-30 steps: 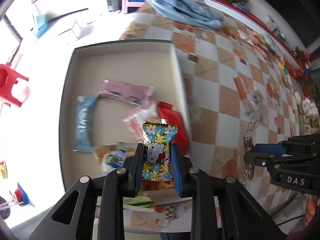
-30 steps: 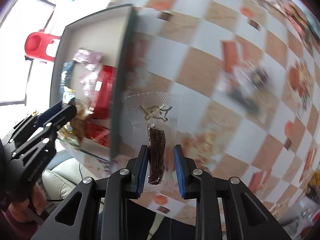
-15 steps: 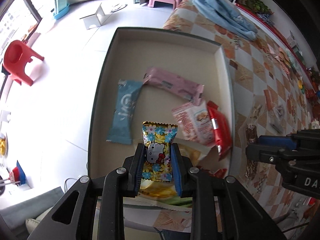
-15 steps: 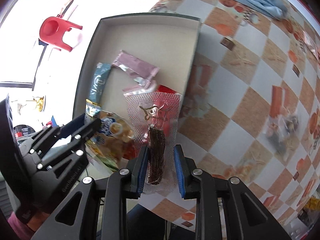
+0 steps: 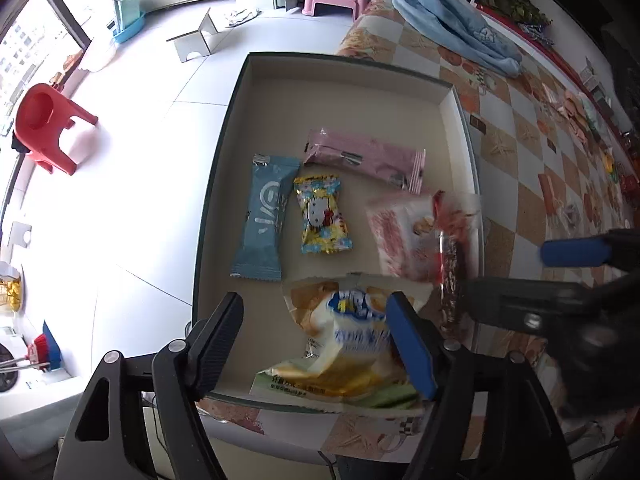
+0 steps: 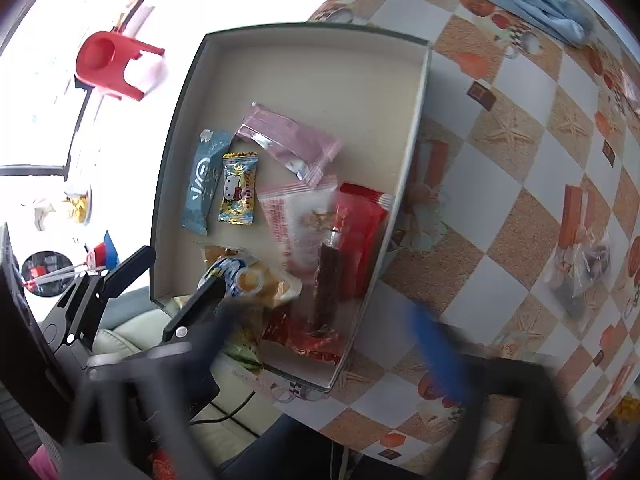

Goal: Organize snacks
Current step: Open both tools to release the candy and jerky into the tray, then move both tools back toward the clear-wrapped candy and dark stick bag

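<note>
Both tools stand wide apart with nothing between their fingers. The left tool [image 5: 316, 340] hovers over the near end of the shallow beige tray with a dark rim [image 5: 224, 128], which sits at the edge of the checkered orange-and-white worktop [image 5: 520, 184]. On the tray floor lies the small gold Hello Kitty candy packet [image 5: 322, 216], just beside the long light-blue wrapper [image 5: 262, 220] and near the pink foil wrapper [image 5: 364, 156]. A yellow-and-blue crinkled snack bag [image 5: 344, 344] lies between the left tool's fingers without being gripped.

The right tool [image 6: 320, 320], blurred, hangs above the tray's right side. Below it the clear vacuum pouch holding a dark meat stick [image 6: 328, 276] rests across the white-and-pink printed packet [image 6: 288, 224] and the red packet [image 6: 362, 232].
</note>
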